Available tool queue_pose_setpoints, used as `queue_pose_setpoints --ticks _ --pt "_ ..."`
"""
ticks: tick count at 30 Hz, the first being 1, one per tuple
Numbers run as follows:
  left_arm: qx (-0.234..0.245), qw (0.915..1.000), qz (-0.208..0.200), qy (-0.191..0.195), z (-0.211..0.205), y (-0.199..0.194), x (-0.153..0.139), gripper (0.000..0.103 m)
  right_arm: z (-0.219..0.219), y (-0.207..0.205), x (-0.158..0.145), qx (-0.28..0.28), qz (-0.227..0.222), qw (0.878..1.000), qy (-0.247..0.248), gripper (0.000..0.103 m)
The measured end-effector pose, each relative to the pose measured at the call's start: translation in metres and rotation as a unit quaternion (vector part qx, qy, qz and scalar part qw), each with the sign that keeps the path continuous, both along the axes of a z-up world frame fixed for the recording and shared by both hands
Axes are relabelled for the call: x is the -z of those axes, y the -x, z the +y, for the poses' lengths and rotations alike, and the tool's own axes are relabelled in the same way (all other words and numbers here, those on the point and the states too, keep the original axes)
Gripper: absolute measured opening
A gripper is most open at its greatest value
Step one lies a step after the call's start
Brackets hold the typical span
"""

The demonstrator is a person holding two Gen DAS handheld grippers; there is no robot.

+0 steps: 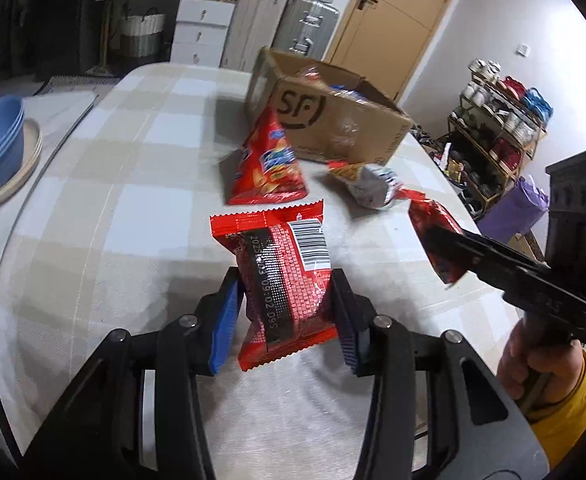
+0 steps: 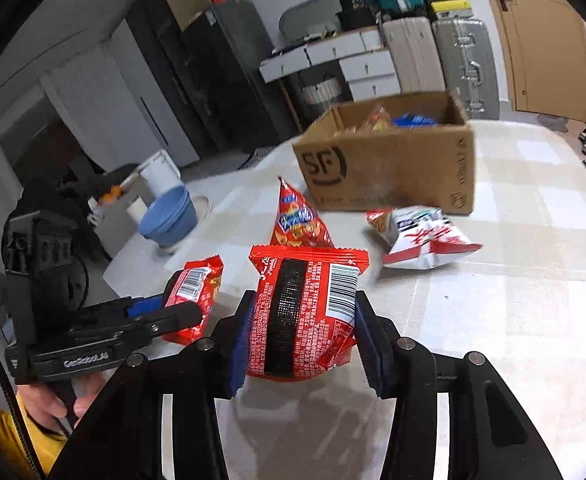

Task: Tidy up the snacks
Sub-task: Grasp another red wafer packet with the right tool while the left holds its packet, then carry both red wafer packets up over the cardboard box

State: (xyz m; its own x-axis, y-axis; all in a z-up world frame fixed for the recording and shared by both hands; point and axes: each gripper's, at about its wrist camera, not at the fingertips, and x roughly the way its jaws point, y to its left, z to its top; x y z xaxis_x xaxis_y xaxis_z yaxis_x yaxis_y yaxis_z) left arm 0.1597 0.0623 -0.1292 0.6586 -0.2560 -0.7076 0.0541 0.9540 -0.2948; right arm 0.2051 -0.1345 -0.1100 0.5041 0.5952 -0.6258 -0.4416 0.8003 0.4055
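While clamped mid-body between each gripper's jaws, both red snack packets (image 1: 285,280) (image 2: 305,312) look light, soft, probably crushable.

Left gripper (image 1: 287,304): points down at a slant — blue pads clamped on a red snack packet (image 1: 281,276), lifted off the table.
Right gripper (image 2: 299,320): also angled down, jaws pressed on a second red packet (image 2: 305,312).
Left hand (image 2: 59,402): wrapped round its handle — yellow sleeve at the wrist.
Right hand (image 1: 533,364): gripping its handle likewise.
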Motion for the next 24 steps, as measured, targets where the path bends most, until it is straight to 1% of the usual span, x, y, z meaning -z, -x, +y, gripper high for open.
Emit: queue_pose_setpoints --ticks 6,8,9,11,13,16,24 --pt "0.011 0.9995 -0.025 -0.012 -0.016 0.002 -0.030 0.040 -0.033 0.028 -0.028 0.032 -0.023 0.997 -0.061 0.047" --pt "0.004 0.9994 -0.027 -0.023 -0.022 0.003 -0.038 0.040 -0.042 0.035 -0.033 0.039 -0.030 0.996 -0.073 0.047" --pt "0.002 0.9994 -0.028 -0.021 -0.023 0.003 -0.042 0.040 -0.047 0.039 -0.036 0.042 -0.032 0.996 -0.078 0.047" --pt "0.001 0.9993 -0.034 -0.016 -0.027 0.005 -0.049 0.040 -0.051 0.044 -0.038 0.048 -0.037 0.995 -0.082 0.047" --pt "0.003 0.9989 -0.041 -0.023 -0.032 0.006 -0.055 0.040 -0.052 0.048 -0.040 0.052 -0.040 0.994 -0.087 0.047" --pt "0.012 0.9989 -0.042 -0.019 -0.036 0.008 -0.060 0.040 -0.058 0.049 -0.037 0.057 -0.039 0.993 -0.093 0.047" --pt "0.023 0.9990 -0.036 -0.014 -0.041 0.002 -0.060 0.040 -0.064 0.042 -0.037 0.066 -0.040 0.992 -0.097 0.047"
